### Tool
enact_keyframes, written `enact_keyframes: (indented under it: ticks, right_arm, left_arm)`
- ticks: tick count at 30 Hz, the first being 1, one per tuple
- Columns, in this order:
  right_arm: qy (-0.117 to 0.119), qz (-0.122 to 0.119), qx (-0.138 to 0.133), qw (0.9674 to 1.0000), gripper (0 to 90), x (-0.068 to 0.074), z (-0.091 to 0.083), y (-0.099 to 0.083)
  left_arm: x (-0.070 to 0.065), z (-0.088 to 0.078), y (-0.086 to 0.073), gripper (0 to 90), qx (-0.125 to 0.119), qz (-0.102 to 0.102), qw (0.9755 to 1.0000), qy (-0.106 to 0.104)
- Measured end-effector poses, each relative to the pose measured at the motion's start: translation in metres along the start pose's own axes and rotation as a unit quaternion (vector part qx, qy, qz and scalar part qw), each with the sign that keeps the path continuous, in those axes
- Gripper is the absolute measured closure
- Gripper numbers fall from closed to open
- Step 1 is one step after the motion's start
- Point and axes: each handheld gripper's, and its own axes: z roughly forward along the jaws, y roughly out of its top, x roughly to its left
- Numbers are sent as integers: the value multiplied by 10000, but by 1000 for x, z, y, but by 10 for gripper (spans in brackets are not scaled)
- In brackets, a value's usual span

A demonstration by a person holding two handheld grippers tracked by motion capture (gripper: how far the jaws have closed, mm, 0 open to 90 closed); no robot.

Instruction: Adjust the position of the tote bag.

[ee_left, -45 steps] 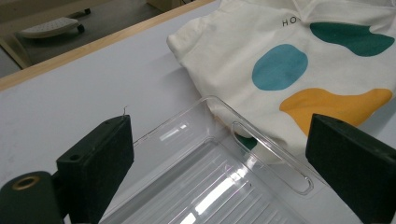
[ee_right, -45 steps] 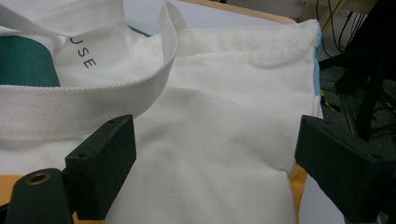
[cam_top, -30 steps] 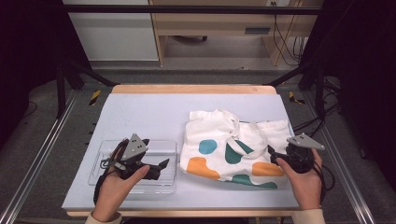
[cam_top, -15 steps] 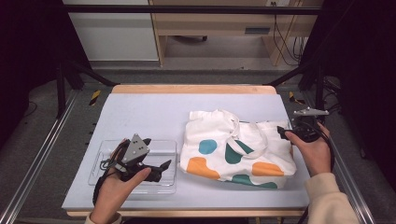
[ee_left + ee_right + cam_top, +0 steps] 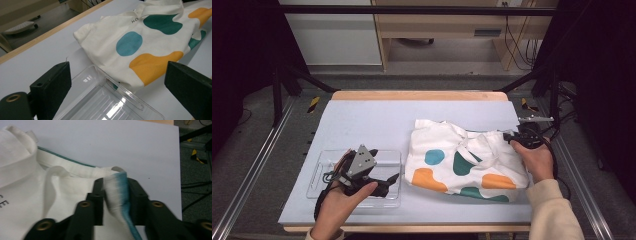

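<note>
A white sweatshirt (image 5: pixel 462 160) with teal, blue and orange blobs lies crumpled on the right half of the table. At its far right edge, my right gripper (image 5: pixel 511 138) has just been closing its jaws. In the right gripper view it (image 5: pixel 116 193) is shut on a raised fold of white and teal fabric (image 5: pixel 115 186). My left gripper (image 5: pixel 383 165) rests over a clear plastic tray (image 5: pixel 319 172) at the near left. In the left gripper view it (image 5: pixel 117 85) is open, nothing between its jaws, facing the sweatshirt (image 5: pixel 140 40) across the tray's rim (image 5: pixel 130 98).
The pale grey tabletop (image 5: pixel 362 120) has a wooden far edge (image 5: pixel 417 95) and metal rails along both sides. Cables hang off the right edge near the right hand. A cabinet and a wooden bench stand on the floor beyond the table.
The right hand moved from the sweatshirt's near right corner away from me to its far right edge, and its jaws closed on a fold there. The left hand stayed still.
</note>
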Motion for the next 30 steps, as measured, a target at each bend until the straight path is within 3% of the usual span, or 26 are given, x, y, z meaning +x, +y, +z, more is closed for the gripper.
enact_keyframes:
  ticks: [4, 7, 10, 14, 17, 22, 25, 30]
  right_arm:
    - [29, -166, -81, 9998, 759, 10, -8, -3]
    - [155, -165, -399, 9989, 767, 17, -21, -5]
    - [289, -245, -724, 9967, 770, 28, -39, -6]
    - [469, -478, -1188, 9907, 773, 48, -67, -5]
    - [594, -658, -1459, 9853, 774, 64, -88, -8]
    - [740, -844, -1689, 9792, 775, 77, -102, -13]
    - [765, -901, -1724, 9779, 775, 80, -106, -14]
    - [911, -972, -1833, 9740, 775, 84, -113, -19]
  left_arm:
    - [-2, 1, 0, 73, 24, 20, 10000, -22]
    - [-3, 2, 2, 73, 30, 40, 10000, -51]
    - [-6, 6, 7, 74, 66, 115, 9999, -81]
    - [-9, 15, 22, 80, 30, 210, 9997, -110]
    - [-12, 26, 35, 81, 56, 287, 9995, -130]
    - [-17, 52, 60, 92, 162, 466, 9986, -174]
    - [-18, 70, 71, 98, 247, 561, 9979, -185]
    - [-15, 98, 83, 127, 335, 512, 9977, -278]
